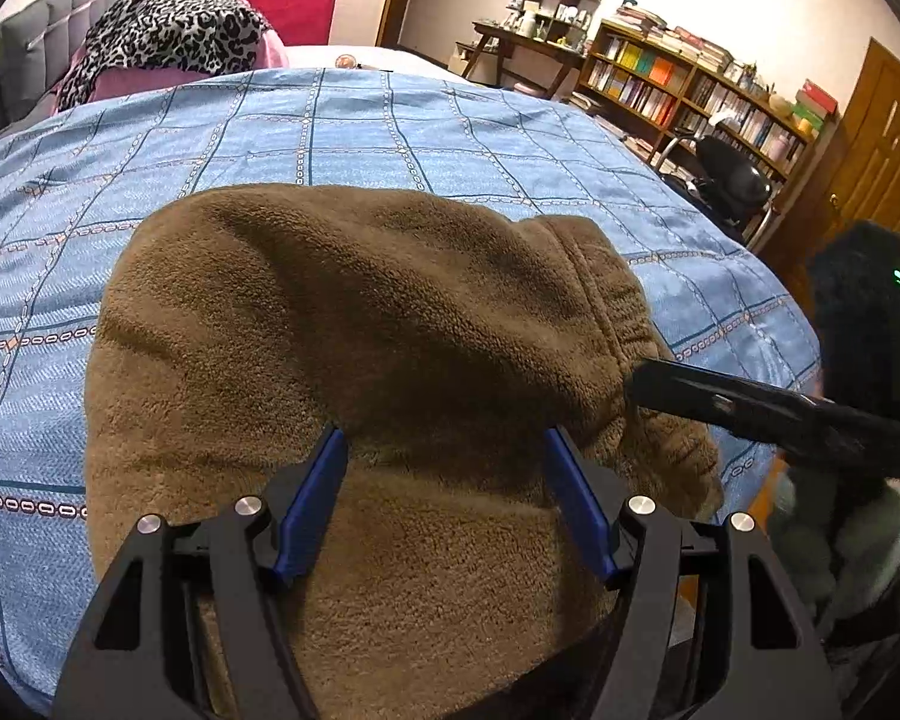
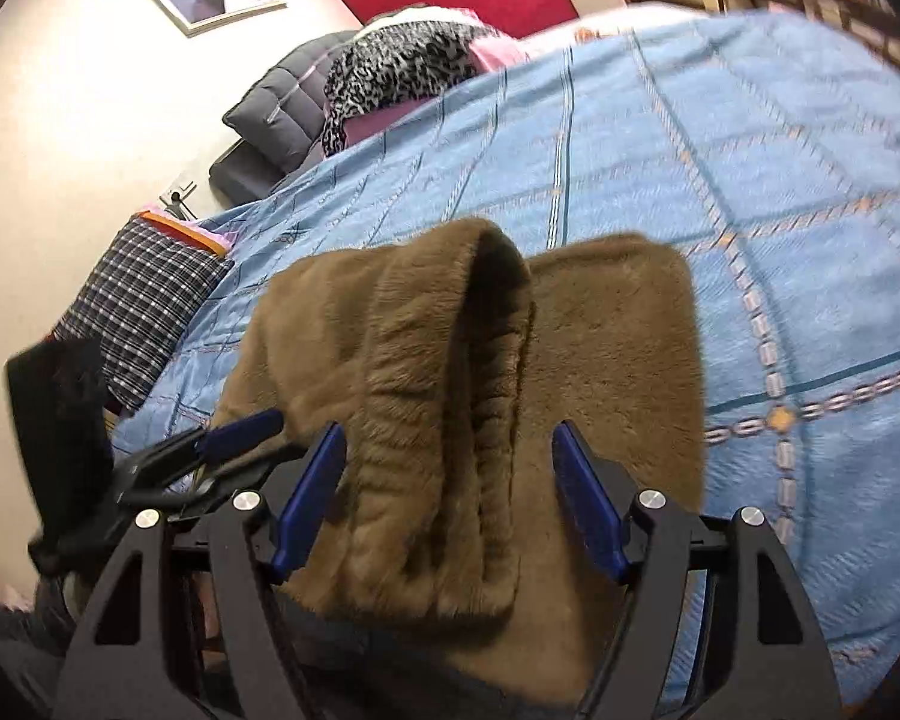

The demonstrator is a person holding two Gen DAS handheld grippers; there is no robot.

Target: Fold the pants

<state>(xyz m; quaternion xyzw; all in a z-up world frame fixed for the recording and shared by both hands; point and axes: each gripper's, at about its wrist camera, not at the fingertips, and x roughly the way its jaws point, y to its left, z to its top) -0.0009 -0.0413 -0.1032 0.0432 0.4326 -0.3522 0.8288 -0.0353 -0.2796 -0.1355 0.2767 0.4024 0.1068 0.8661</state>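
Brown fleece pants [image 1: 360, 312] lie folded in a thick bundle on the blue patterned bedspread [image 1: 330, 120], near its front edge. My left gripper [image 1: 447, 480] is open above the near part of the bundle, its blue pads wide apart and fleece showing between them. The elastic waistband [image 1: 624, 312] is at the right, where a black finger of the right gripper [image 1: 750, 414] reaches it. In the right wrist view, my right gripper [image 2: 450, 492] is open over the ribbed waistband fold [image 2: 498, 390] of the pants [image 2: 606, 330]. The left gripper [image 2: 234, 438] shows at the bundle's left side.
A leopard-print cloth [image 1: 168, 36] and a grey headboard [image 1: 42, 42] are at the bed's far end. A plaid pillow [image 2: 144, 300] lies at the left edge. A bookcase [image 1: 690, 90], a black chair [image 1: 732, 180] and a wooden door [image 1: 882, 150] stand to the right.
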